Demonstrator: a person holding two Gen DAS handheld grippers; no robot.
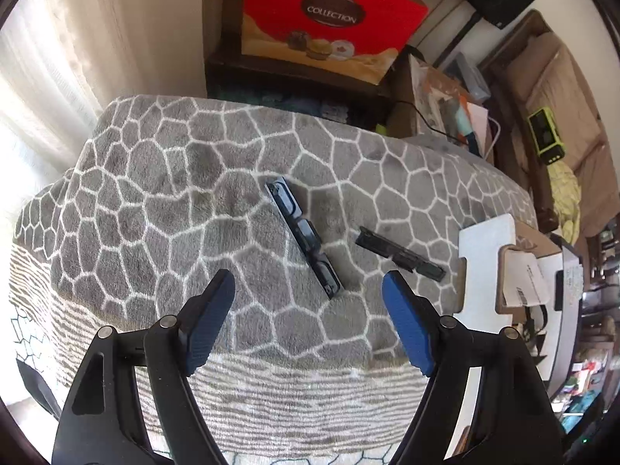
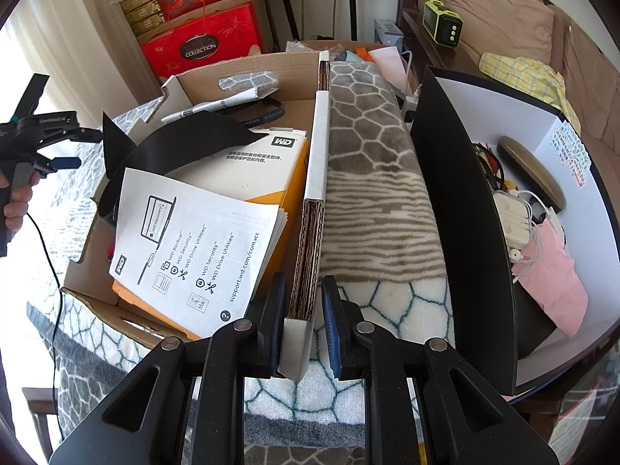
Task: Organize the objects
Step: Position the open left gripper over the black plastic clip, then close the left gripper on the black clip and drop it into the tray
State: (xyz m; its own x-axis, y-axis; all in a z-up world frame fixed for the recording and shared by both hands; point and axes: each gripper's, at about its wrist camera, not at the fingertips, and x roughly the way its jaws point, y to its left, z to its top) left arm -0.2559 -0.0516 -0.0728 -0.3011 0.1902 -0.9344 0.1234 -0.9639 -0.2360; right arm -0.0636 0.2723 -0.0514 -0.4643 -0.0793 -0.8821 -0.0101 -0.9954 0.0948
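left tongs [image 1: 308, 286] agape, empty | right tongs [image 2: 304, 310] clamp box wall [image 2: 316, 178] | black strip [image 1: 304, 238] lies diagonal

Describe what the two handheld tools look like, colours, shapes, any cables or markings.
Both tools share one build: black plastic scissor-like arms with triangular cut-outs and silver pivot pins, ending in fingers faced with ribbed blue pads. That shows on the left tool and the right tool. From the right wrist view, the left tool's body carries small white lettering and a teal accent, and a thin black cable hangs from it.
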